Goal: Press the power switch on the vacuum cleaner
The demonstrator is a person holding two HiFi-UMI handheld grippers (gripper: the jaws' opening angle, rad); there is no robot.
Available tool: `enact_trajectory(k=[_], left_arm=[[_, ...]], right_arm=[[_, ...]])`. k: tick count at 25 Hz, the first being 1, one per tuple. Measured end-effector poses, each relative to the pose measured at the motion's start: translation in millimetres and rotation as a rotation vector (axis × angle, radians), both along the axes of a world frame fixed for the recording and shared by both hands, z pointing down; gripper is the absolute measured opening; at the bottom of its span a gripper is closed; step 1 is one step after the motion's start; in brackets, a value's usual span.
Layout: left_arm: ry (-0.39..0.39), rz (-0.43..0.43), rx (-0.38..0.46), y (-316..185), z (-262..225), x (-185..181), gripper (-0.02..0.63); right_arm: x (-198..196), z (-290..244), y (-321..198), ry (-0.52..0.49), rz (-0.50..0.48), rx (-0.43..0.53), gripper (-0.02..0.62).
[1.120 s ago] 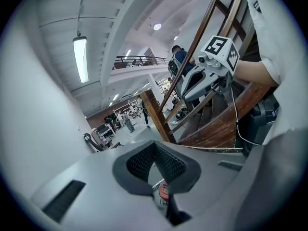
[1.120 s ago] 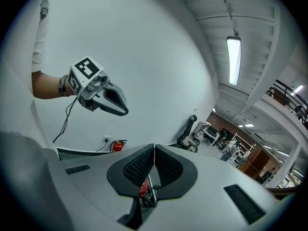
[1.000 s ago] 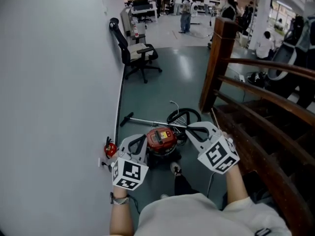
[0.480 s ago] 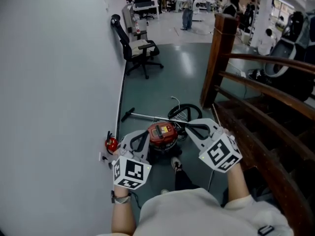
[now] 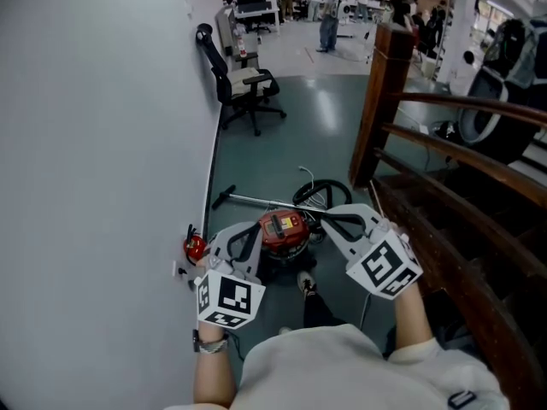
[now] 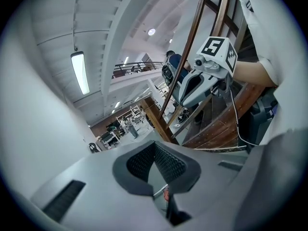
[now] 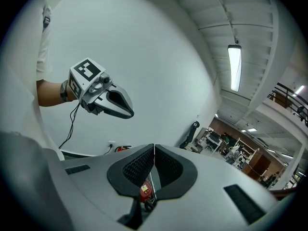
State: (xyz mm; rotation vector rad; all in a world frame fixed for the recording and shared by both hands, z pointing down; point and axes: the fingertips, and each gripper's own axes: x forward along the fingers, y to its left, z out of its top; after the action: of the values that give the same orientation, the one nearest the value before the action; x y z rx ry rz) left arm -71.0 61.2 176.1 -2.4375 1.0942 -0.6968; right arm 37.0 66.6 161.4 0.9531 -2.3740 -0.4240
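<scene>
Barely anything has shifted in the last second. My left gripper (image 5: 235, 239) and right gripper (image 5: 333, 222), both clenched empty, flank the round red-and-black vacuum cleaner (image 5: 283, 231) lying below.

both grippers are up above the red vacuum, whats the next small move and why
Probably lower the right gripper toward the top of the vacuum cleaner. Its jaws are together, fit for pressing, yet it hangs above the vacuum on the floor, touching nothing. The switch is too small to pick out from here.
</scene>
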Motion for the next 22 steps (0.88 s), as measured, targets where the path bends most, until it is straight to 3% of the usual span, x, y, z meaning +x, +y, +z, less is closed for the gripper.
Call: enact_trajectory(k=[22], left_arm=[[-0.006, 0.013, -0.021, 2.8, 11.5, -0.5, -0.002]], right_arm=[[0.2, 5.5, 1.6, -0.011, 0.019, -0.006, 0.028]])
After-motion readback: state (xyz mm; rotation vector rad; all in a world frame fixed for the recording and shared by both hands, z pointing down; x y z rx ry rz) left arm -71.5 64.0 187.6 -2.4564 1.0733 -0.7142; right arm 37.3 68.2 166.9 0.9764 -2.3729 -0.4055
